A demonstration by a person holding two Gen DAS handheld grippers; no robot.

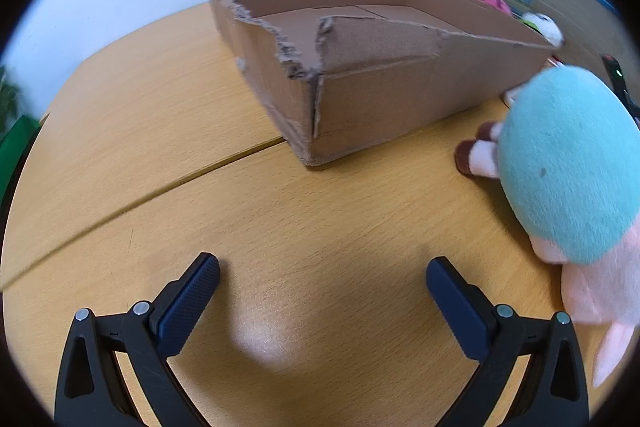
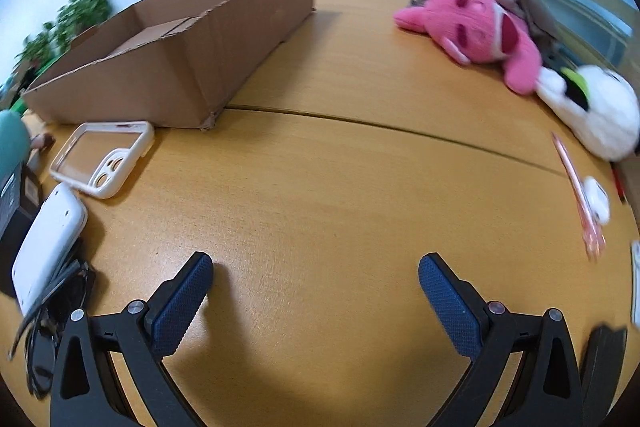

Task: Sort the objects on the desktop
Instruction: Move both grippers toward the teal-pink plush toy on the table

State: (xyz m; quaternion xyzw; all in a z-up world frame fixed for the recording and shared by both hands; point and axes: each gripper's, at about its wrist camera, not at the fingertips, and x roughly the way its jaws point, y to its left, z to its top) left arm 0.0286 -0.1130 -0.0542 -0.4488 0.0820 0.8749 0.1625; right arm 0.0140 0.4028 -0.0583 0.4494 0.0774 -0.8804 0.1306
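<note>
- While both tools sit low over bare wood, neither carries anything: left gripper (image 1: 323, 277) has its fingers spread wide and empty, and right gripper (image 2: 316, 275) is likewise spread with nothing between the pads.
- Cardboard box (image 1: 360, 67) stands at mid-table, one wall torn low; its inside looks empty. Judged to be the bin for sorting, since loose items lie around it and the torn side gives easy entry.
- Teal-headed plush doll (image 1: 568, 163) lies on the table (image 1: 280, 219) just right of the left tool, near the box corner but not touching it as far as visible.
- Clear phone case (image 2: 104, 157) lies flat against the box's near wall; white power bank (image 2: 46, 247) sits close by, on dark cables.
- Pink plush (image 2: 476, 23) and white plush (image 2: 596, 111) lie well apart from the box, at far right.
- Judgement: sorting barely begun; the doll is the left tool's closest candidate.
</note>
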